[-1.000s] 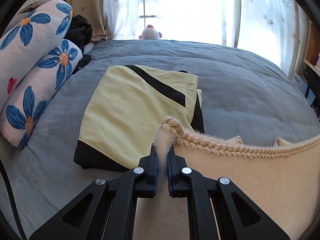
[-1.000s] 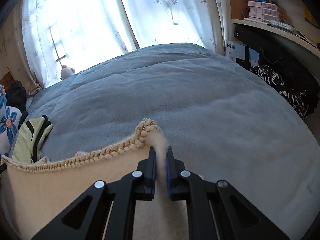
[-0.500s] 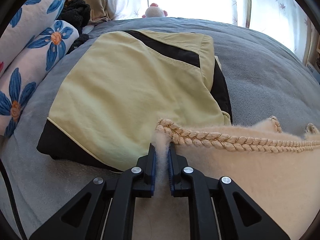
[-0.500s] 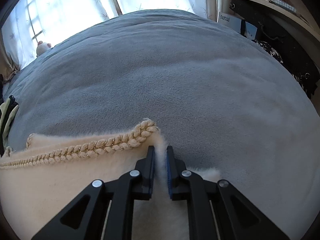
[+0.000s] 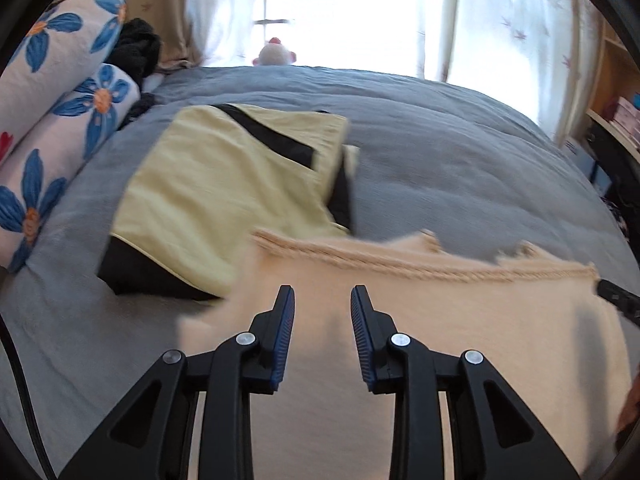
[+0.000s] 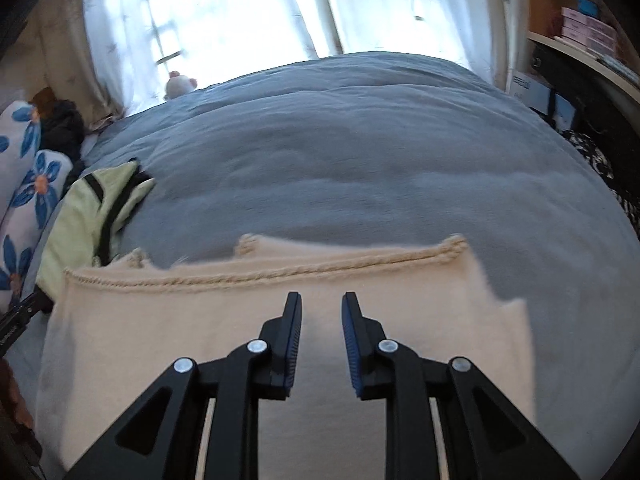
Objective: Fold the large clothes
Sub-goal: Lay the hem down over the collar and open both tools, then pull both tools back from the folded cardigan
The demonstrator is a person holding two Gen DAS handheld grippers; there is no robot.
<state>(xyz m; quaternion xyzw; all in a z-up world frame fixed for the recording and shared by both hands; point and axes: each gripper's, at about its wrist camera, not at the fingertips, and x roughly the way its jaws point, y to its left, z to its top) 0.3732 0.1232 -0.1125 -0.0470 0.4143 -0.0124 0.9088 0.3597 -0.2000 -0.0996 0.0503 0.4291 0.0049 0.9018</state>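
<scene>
with both jaws opening and nothing between them, the left gripper (image 5: 322,300) and right gripper (image 6: 321,306) release the cream garment (image 6: 248,332), lying flat on the grey bed (image 6: 360,152); this fold looks laid; next, re-grip an edge.

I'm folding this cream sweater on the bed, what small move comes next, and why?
Probably draw both back: the left hand-held gripper and right hand-held gripper are opening with nothing between the jaws, and the cream sweater lies flat on the grey blanket.
</scene>
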